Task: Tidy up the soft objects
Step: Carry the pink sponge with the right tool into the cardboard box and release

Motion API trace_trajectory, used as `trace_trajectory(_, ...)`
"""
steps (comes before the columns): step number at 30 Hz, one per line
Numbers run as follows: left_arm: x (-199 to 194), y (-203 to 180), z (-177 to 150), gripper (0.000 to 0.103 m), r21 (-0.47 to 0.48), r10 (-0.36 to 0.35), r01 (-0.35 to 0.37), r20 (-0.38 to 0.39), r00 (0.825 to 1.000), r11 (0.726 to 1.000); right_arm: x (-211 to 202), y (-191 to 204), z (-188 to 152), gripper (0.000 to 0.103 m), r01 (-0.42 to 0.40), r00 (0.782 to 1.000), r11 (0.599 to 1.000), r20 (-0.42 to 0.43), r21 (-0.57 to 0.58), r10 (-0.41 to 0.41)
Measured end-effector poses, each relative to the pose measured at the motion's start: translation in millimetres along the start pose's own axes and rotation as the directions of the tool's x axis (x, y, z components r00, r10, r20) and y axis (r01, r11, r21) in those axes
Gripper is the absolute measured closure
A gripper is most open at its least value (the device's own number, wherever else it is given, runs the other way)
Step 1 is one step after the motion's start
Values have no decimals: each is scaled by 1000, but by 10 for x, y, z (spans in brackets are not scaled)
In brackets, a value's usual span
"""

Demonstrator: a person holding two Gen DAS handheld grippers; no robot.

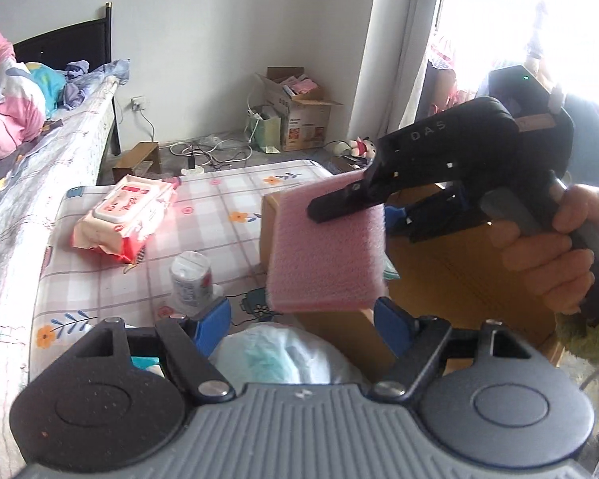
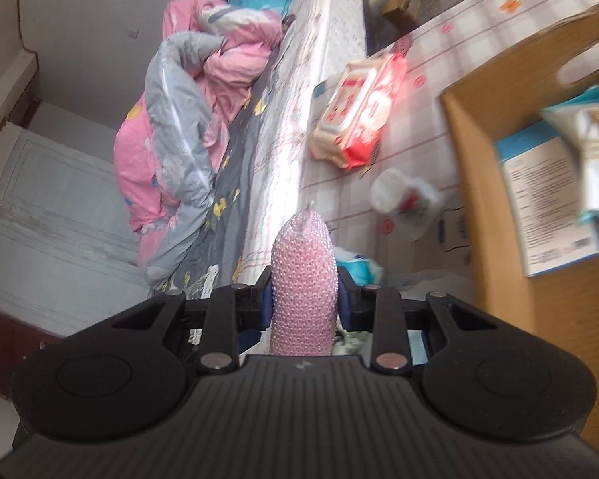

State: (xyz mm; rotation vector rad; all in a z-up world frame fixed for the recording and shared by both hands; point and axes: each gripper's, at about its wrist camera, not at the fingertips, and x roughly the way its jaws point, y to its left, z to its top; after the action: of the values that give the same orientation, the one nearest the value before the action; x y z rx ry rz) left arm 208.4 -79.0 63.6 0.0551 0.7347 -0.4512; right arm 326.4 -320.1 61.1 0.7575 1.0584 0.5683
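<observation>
From the left wrist camera the right gripper [image 1: 351, 203] is seen from the side, its fingers clamped on a pink sponge [image 1: 327, 247] held in the air over the near edge of a wooden box [image 1: 459, 263], with the person's right hand [image 1: 551, 247] on the handle. The right wrist camera shows the same sponge [image 2: 302, 279] only edge-on, a narrow dimpled strip pinched between its blue pads [image 2: 266, 303], but it alone looks into the box [image 2: 483, 183], where a blue-and-white packet [image 2: 555, 199] lies, blurred. The left gripper [image 1: 303, 319] stands with its fingers spread wide and grasping nothing, over a pale bundle [image 1: 275, 355] that is partly hidden behind its body, possibly a diaper. On the checked sheet [image 1: 219, 207] lie a wet-wipes pack [image 1: 127, 215] and a small white canister [image 1: 191, 279], both apart from the box.
</observation>
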Motion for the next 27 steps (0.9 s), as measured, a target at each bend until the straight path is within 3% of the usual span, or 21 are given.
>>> trace_trajectory(4, 40, -123, -71, 23, 3, 22, -22, 2, 1000, 1000, -529, -428, 188, 74, 173, 980, 985, 110, -28, -169)
trace_trajectory(6, 63, -123, -104, 23, -14, 33, -33, -8, 999, 999, -648, -657, 309, 74, 251, 962, 967, 122, -38, -245)
trace_trajectory(10, 78, -8, -160, 23, -57, 80, -82, -31, 996, 995, -611, -977, 556, 74, 429, 899, 897, 145, -109, -413)
trace_trajectory(16, 57, 122, -159, 23, -99, 132, -137, -58, 990, 986, -201, -1300, 877, 72, 471, 881, 861, 56, -194, -469)
trace_trajectory(19, 61, 156, -158, 23, -102, 143, -149, -59, 988, 984, -39, -1237, 953, 68, 533, 842, 796, 87, -286, -532)
trace_trajectory(21, 50, 151, -159, 23, -99, 148, -152, -56, 987, 983, 1, -1152, 970, 54, 585, 806, 739, 137, -335, -577)
trace_trajectory(22, 55, 147, -162, 23, -95, 151, -155, -54, 987, 983, 9, -1108, 970, 52, 603, 792, 713, 161, -358, -589)
trace_trajectory(25, 65, 142, -174, 23, -84, 154, -158, -47, 987, 984, -51, -996, 955, 47, 633, 769, 662, 225, -402, -599)
trace_trajectory(27, 68, 152, -187, 23, -85, 151, -154, -43, 988, 984, -171, -940, 925, 44, 640, 766, 657, 260, -398, -588)
